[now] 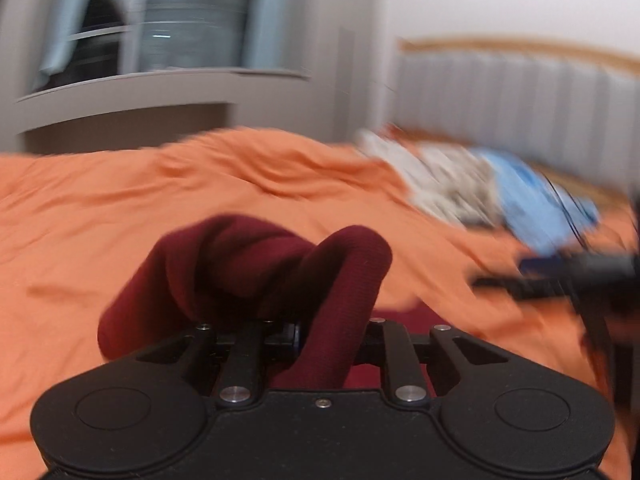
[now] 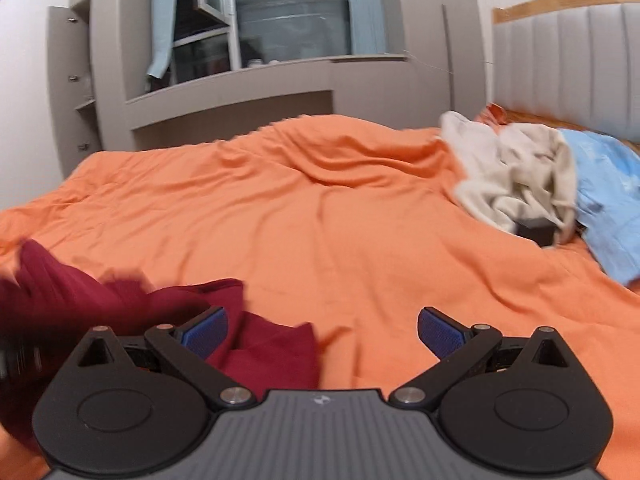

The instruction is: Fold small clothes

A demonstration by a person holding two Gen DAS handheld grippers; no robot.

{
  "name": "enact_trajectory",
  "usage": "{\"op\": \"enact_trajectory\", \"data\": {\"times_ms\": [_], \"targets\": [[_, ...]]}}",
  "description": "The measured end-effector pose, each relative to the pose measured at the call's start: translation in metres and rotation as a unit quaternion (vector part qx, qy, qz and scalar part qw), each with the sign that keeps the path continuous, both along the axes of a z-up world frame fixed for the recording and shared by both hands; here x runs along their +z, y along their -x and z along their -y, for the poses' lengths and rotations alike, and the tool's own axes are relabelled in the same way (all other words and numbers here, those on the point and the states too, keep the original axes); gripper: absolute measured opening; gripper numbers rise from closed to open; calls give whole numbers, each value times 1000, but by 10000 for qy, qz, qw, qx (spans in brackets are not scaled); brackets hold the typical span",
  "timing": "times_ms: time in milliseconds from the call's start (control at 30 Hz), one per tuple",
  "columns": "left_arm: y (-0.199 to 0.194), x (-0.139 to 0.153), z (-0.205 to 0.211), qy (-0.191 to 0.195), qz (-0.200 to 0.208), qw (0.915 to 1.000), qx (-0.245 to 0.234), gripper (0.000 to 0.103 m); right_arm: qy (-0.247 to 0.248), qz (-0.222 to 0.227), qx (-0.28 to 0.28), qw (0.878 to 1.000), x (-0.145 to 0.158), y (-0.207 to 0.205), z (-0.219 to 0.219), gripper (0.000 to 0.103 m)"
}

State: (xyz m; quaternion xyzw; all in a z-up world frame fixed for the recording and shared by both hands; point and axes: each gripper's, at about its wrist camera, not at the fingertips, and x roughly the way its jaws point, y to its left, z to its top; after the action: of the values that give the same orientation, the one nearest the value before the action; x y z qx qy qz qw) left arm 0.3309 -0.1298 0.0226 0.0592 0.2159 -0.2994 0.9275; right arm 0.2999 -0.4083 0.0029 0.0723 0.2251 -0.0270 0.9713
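Observation:
A dark red knit garment is bunched up in my left gripper, which is shut on it; the cloth loops over and hides the fingertips. The same garment lies on the orange bedspread at the lower left of the right wrist view, partly lifted at the left edge. My right gripper is open and empty, its blue pads wide apart just above the bedspread, the left pad next to the garment's edge. The right gripper also shows as a dark blur in the left wrist view.
The orange bedspread covers the bed. A beige garment and a light blue garment are piled at the far right by the padded headboard, with a small black object beside them. A grey window ledge runs behind the bed.

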Motion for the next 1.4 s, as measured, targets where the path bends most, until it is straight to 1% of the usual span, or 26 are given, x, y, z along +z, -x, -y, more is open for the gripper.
{"op": "enact_trajectory", "data": {"times_ms": [67,133,167,233,267,333,367,433,500,600,700,800,867,967,1000,1100,1133,1167,1233,1267,1400], "targets": [[12,-15,26,-366,-94,9985,-397,21,61,-41,-26,10000,-3,-2,4,103],[20,-31,44,-740,-171,9953,-599,24,89,-55,5,9999,-6,-1,5,103],[25,-39,50,-898,-159,9936,-664,26,99,-51,14,9999,-7,0,5,103],[32,-46,55,-1030,-111,9915,-793,37,113,-51,-3,9999,-9,-1,7,103],[35,-46,55,-1011,-103,9915,-814,39,113,-57,-25,9999,-10,1,6,103],[38,-44,54,-869,-181,9926,-834,50,79,-88,-62,9999,-12,-1,8,103],[38,-43,51,-765,-246,9932,-841,53,57,-106,-73,9999,-12,0,6,103],[40,-41,43,-548,-367,9944,-826,64,-1,-130,-79,9999,-13,-1,6,103],[41,-39,35,-415,-384,9953,-789,72,-69,-154,-66,9998,-14,-2,7,103],[46,-36,26,-392,-267,9964,-704,81,-186,-242,-30,9995,-19,-5,6,103],[50,-34,22,-460,-72,9972,-592,90,-324,-377,0,9988,-26,-9,4,103],[52,-35,21,-562,64,9972,-480,98,-636,-385,123,9972,-31,-10,6,103],[51,-35,20,-588,70,9974,-408,98,-953,-349,355,9942,-32,-13,5,103],[50,-32,16,-501,62,9982,-329,98,-1324,-248,860,9872,-32,-23,0,103],[49,-31,15,-463,75,9985,-299,98,-1410,-225,982,9849,-32,-27,-3,101],[48,-30,11,-331,95,9991,-239,94,-1576,-313,1158,9802,-36,-38,-11,88],[47,-30,9,-281,78,9992,-260,91,-1599,-372,1172,9794,-39,-41,-13,81],[47,-30,9,-244,63,9993,-282,90,-1612,-419,1187,9789,-41,-43,-14,78],[47,-30,7,-194,66,9993,-316,85,-1599,-490,1227,9782,-43,-46,-17,68],[48,-30,7,-183,74,9992,-337,83,-1598,-520,1235,9780,-45,-48,-18,65],[51,-31,9,-152,92,9989,-428,70,-1714,-594,1243,9755,-49,-51,-18,50]]}}
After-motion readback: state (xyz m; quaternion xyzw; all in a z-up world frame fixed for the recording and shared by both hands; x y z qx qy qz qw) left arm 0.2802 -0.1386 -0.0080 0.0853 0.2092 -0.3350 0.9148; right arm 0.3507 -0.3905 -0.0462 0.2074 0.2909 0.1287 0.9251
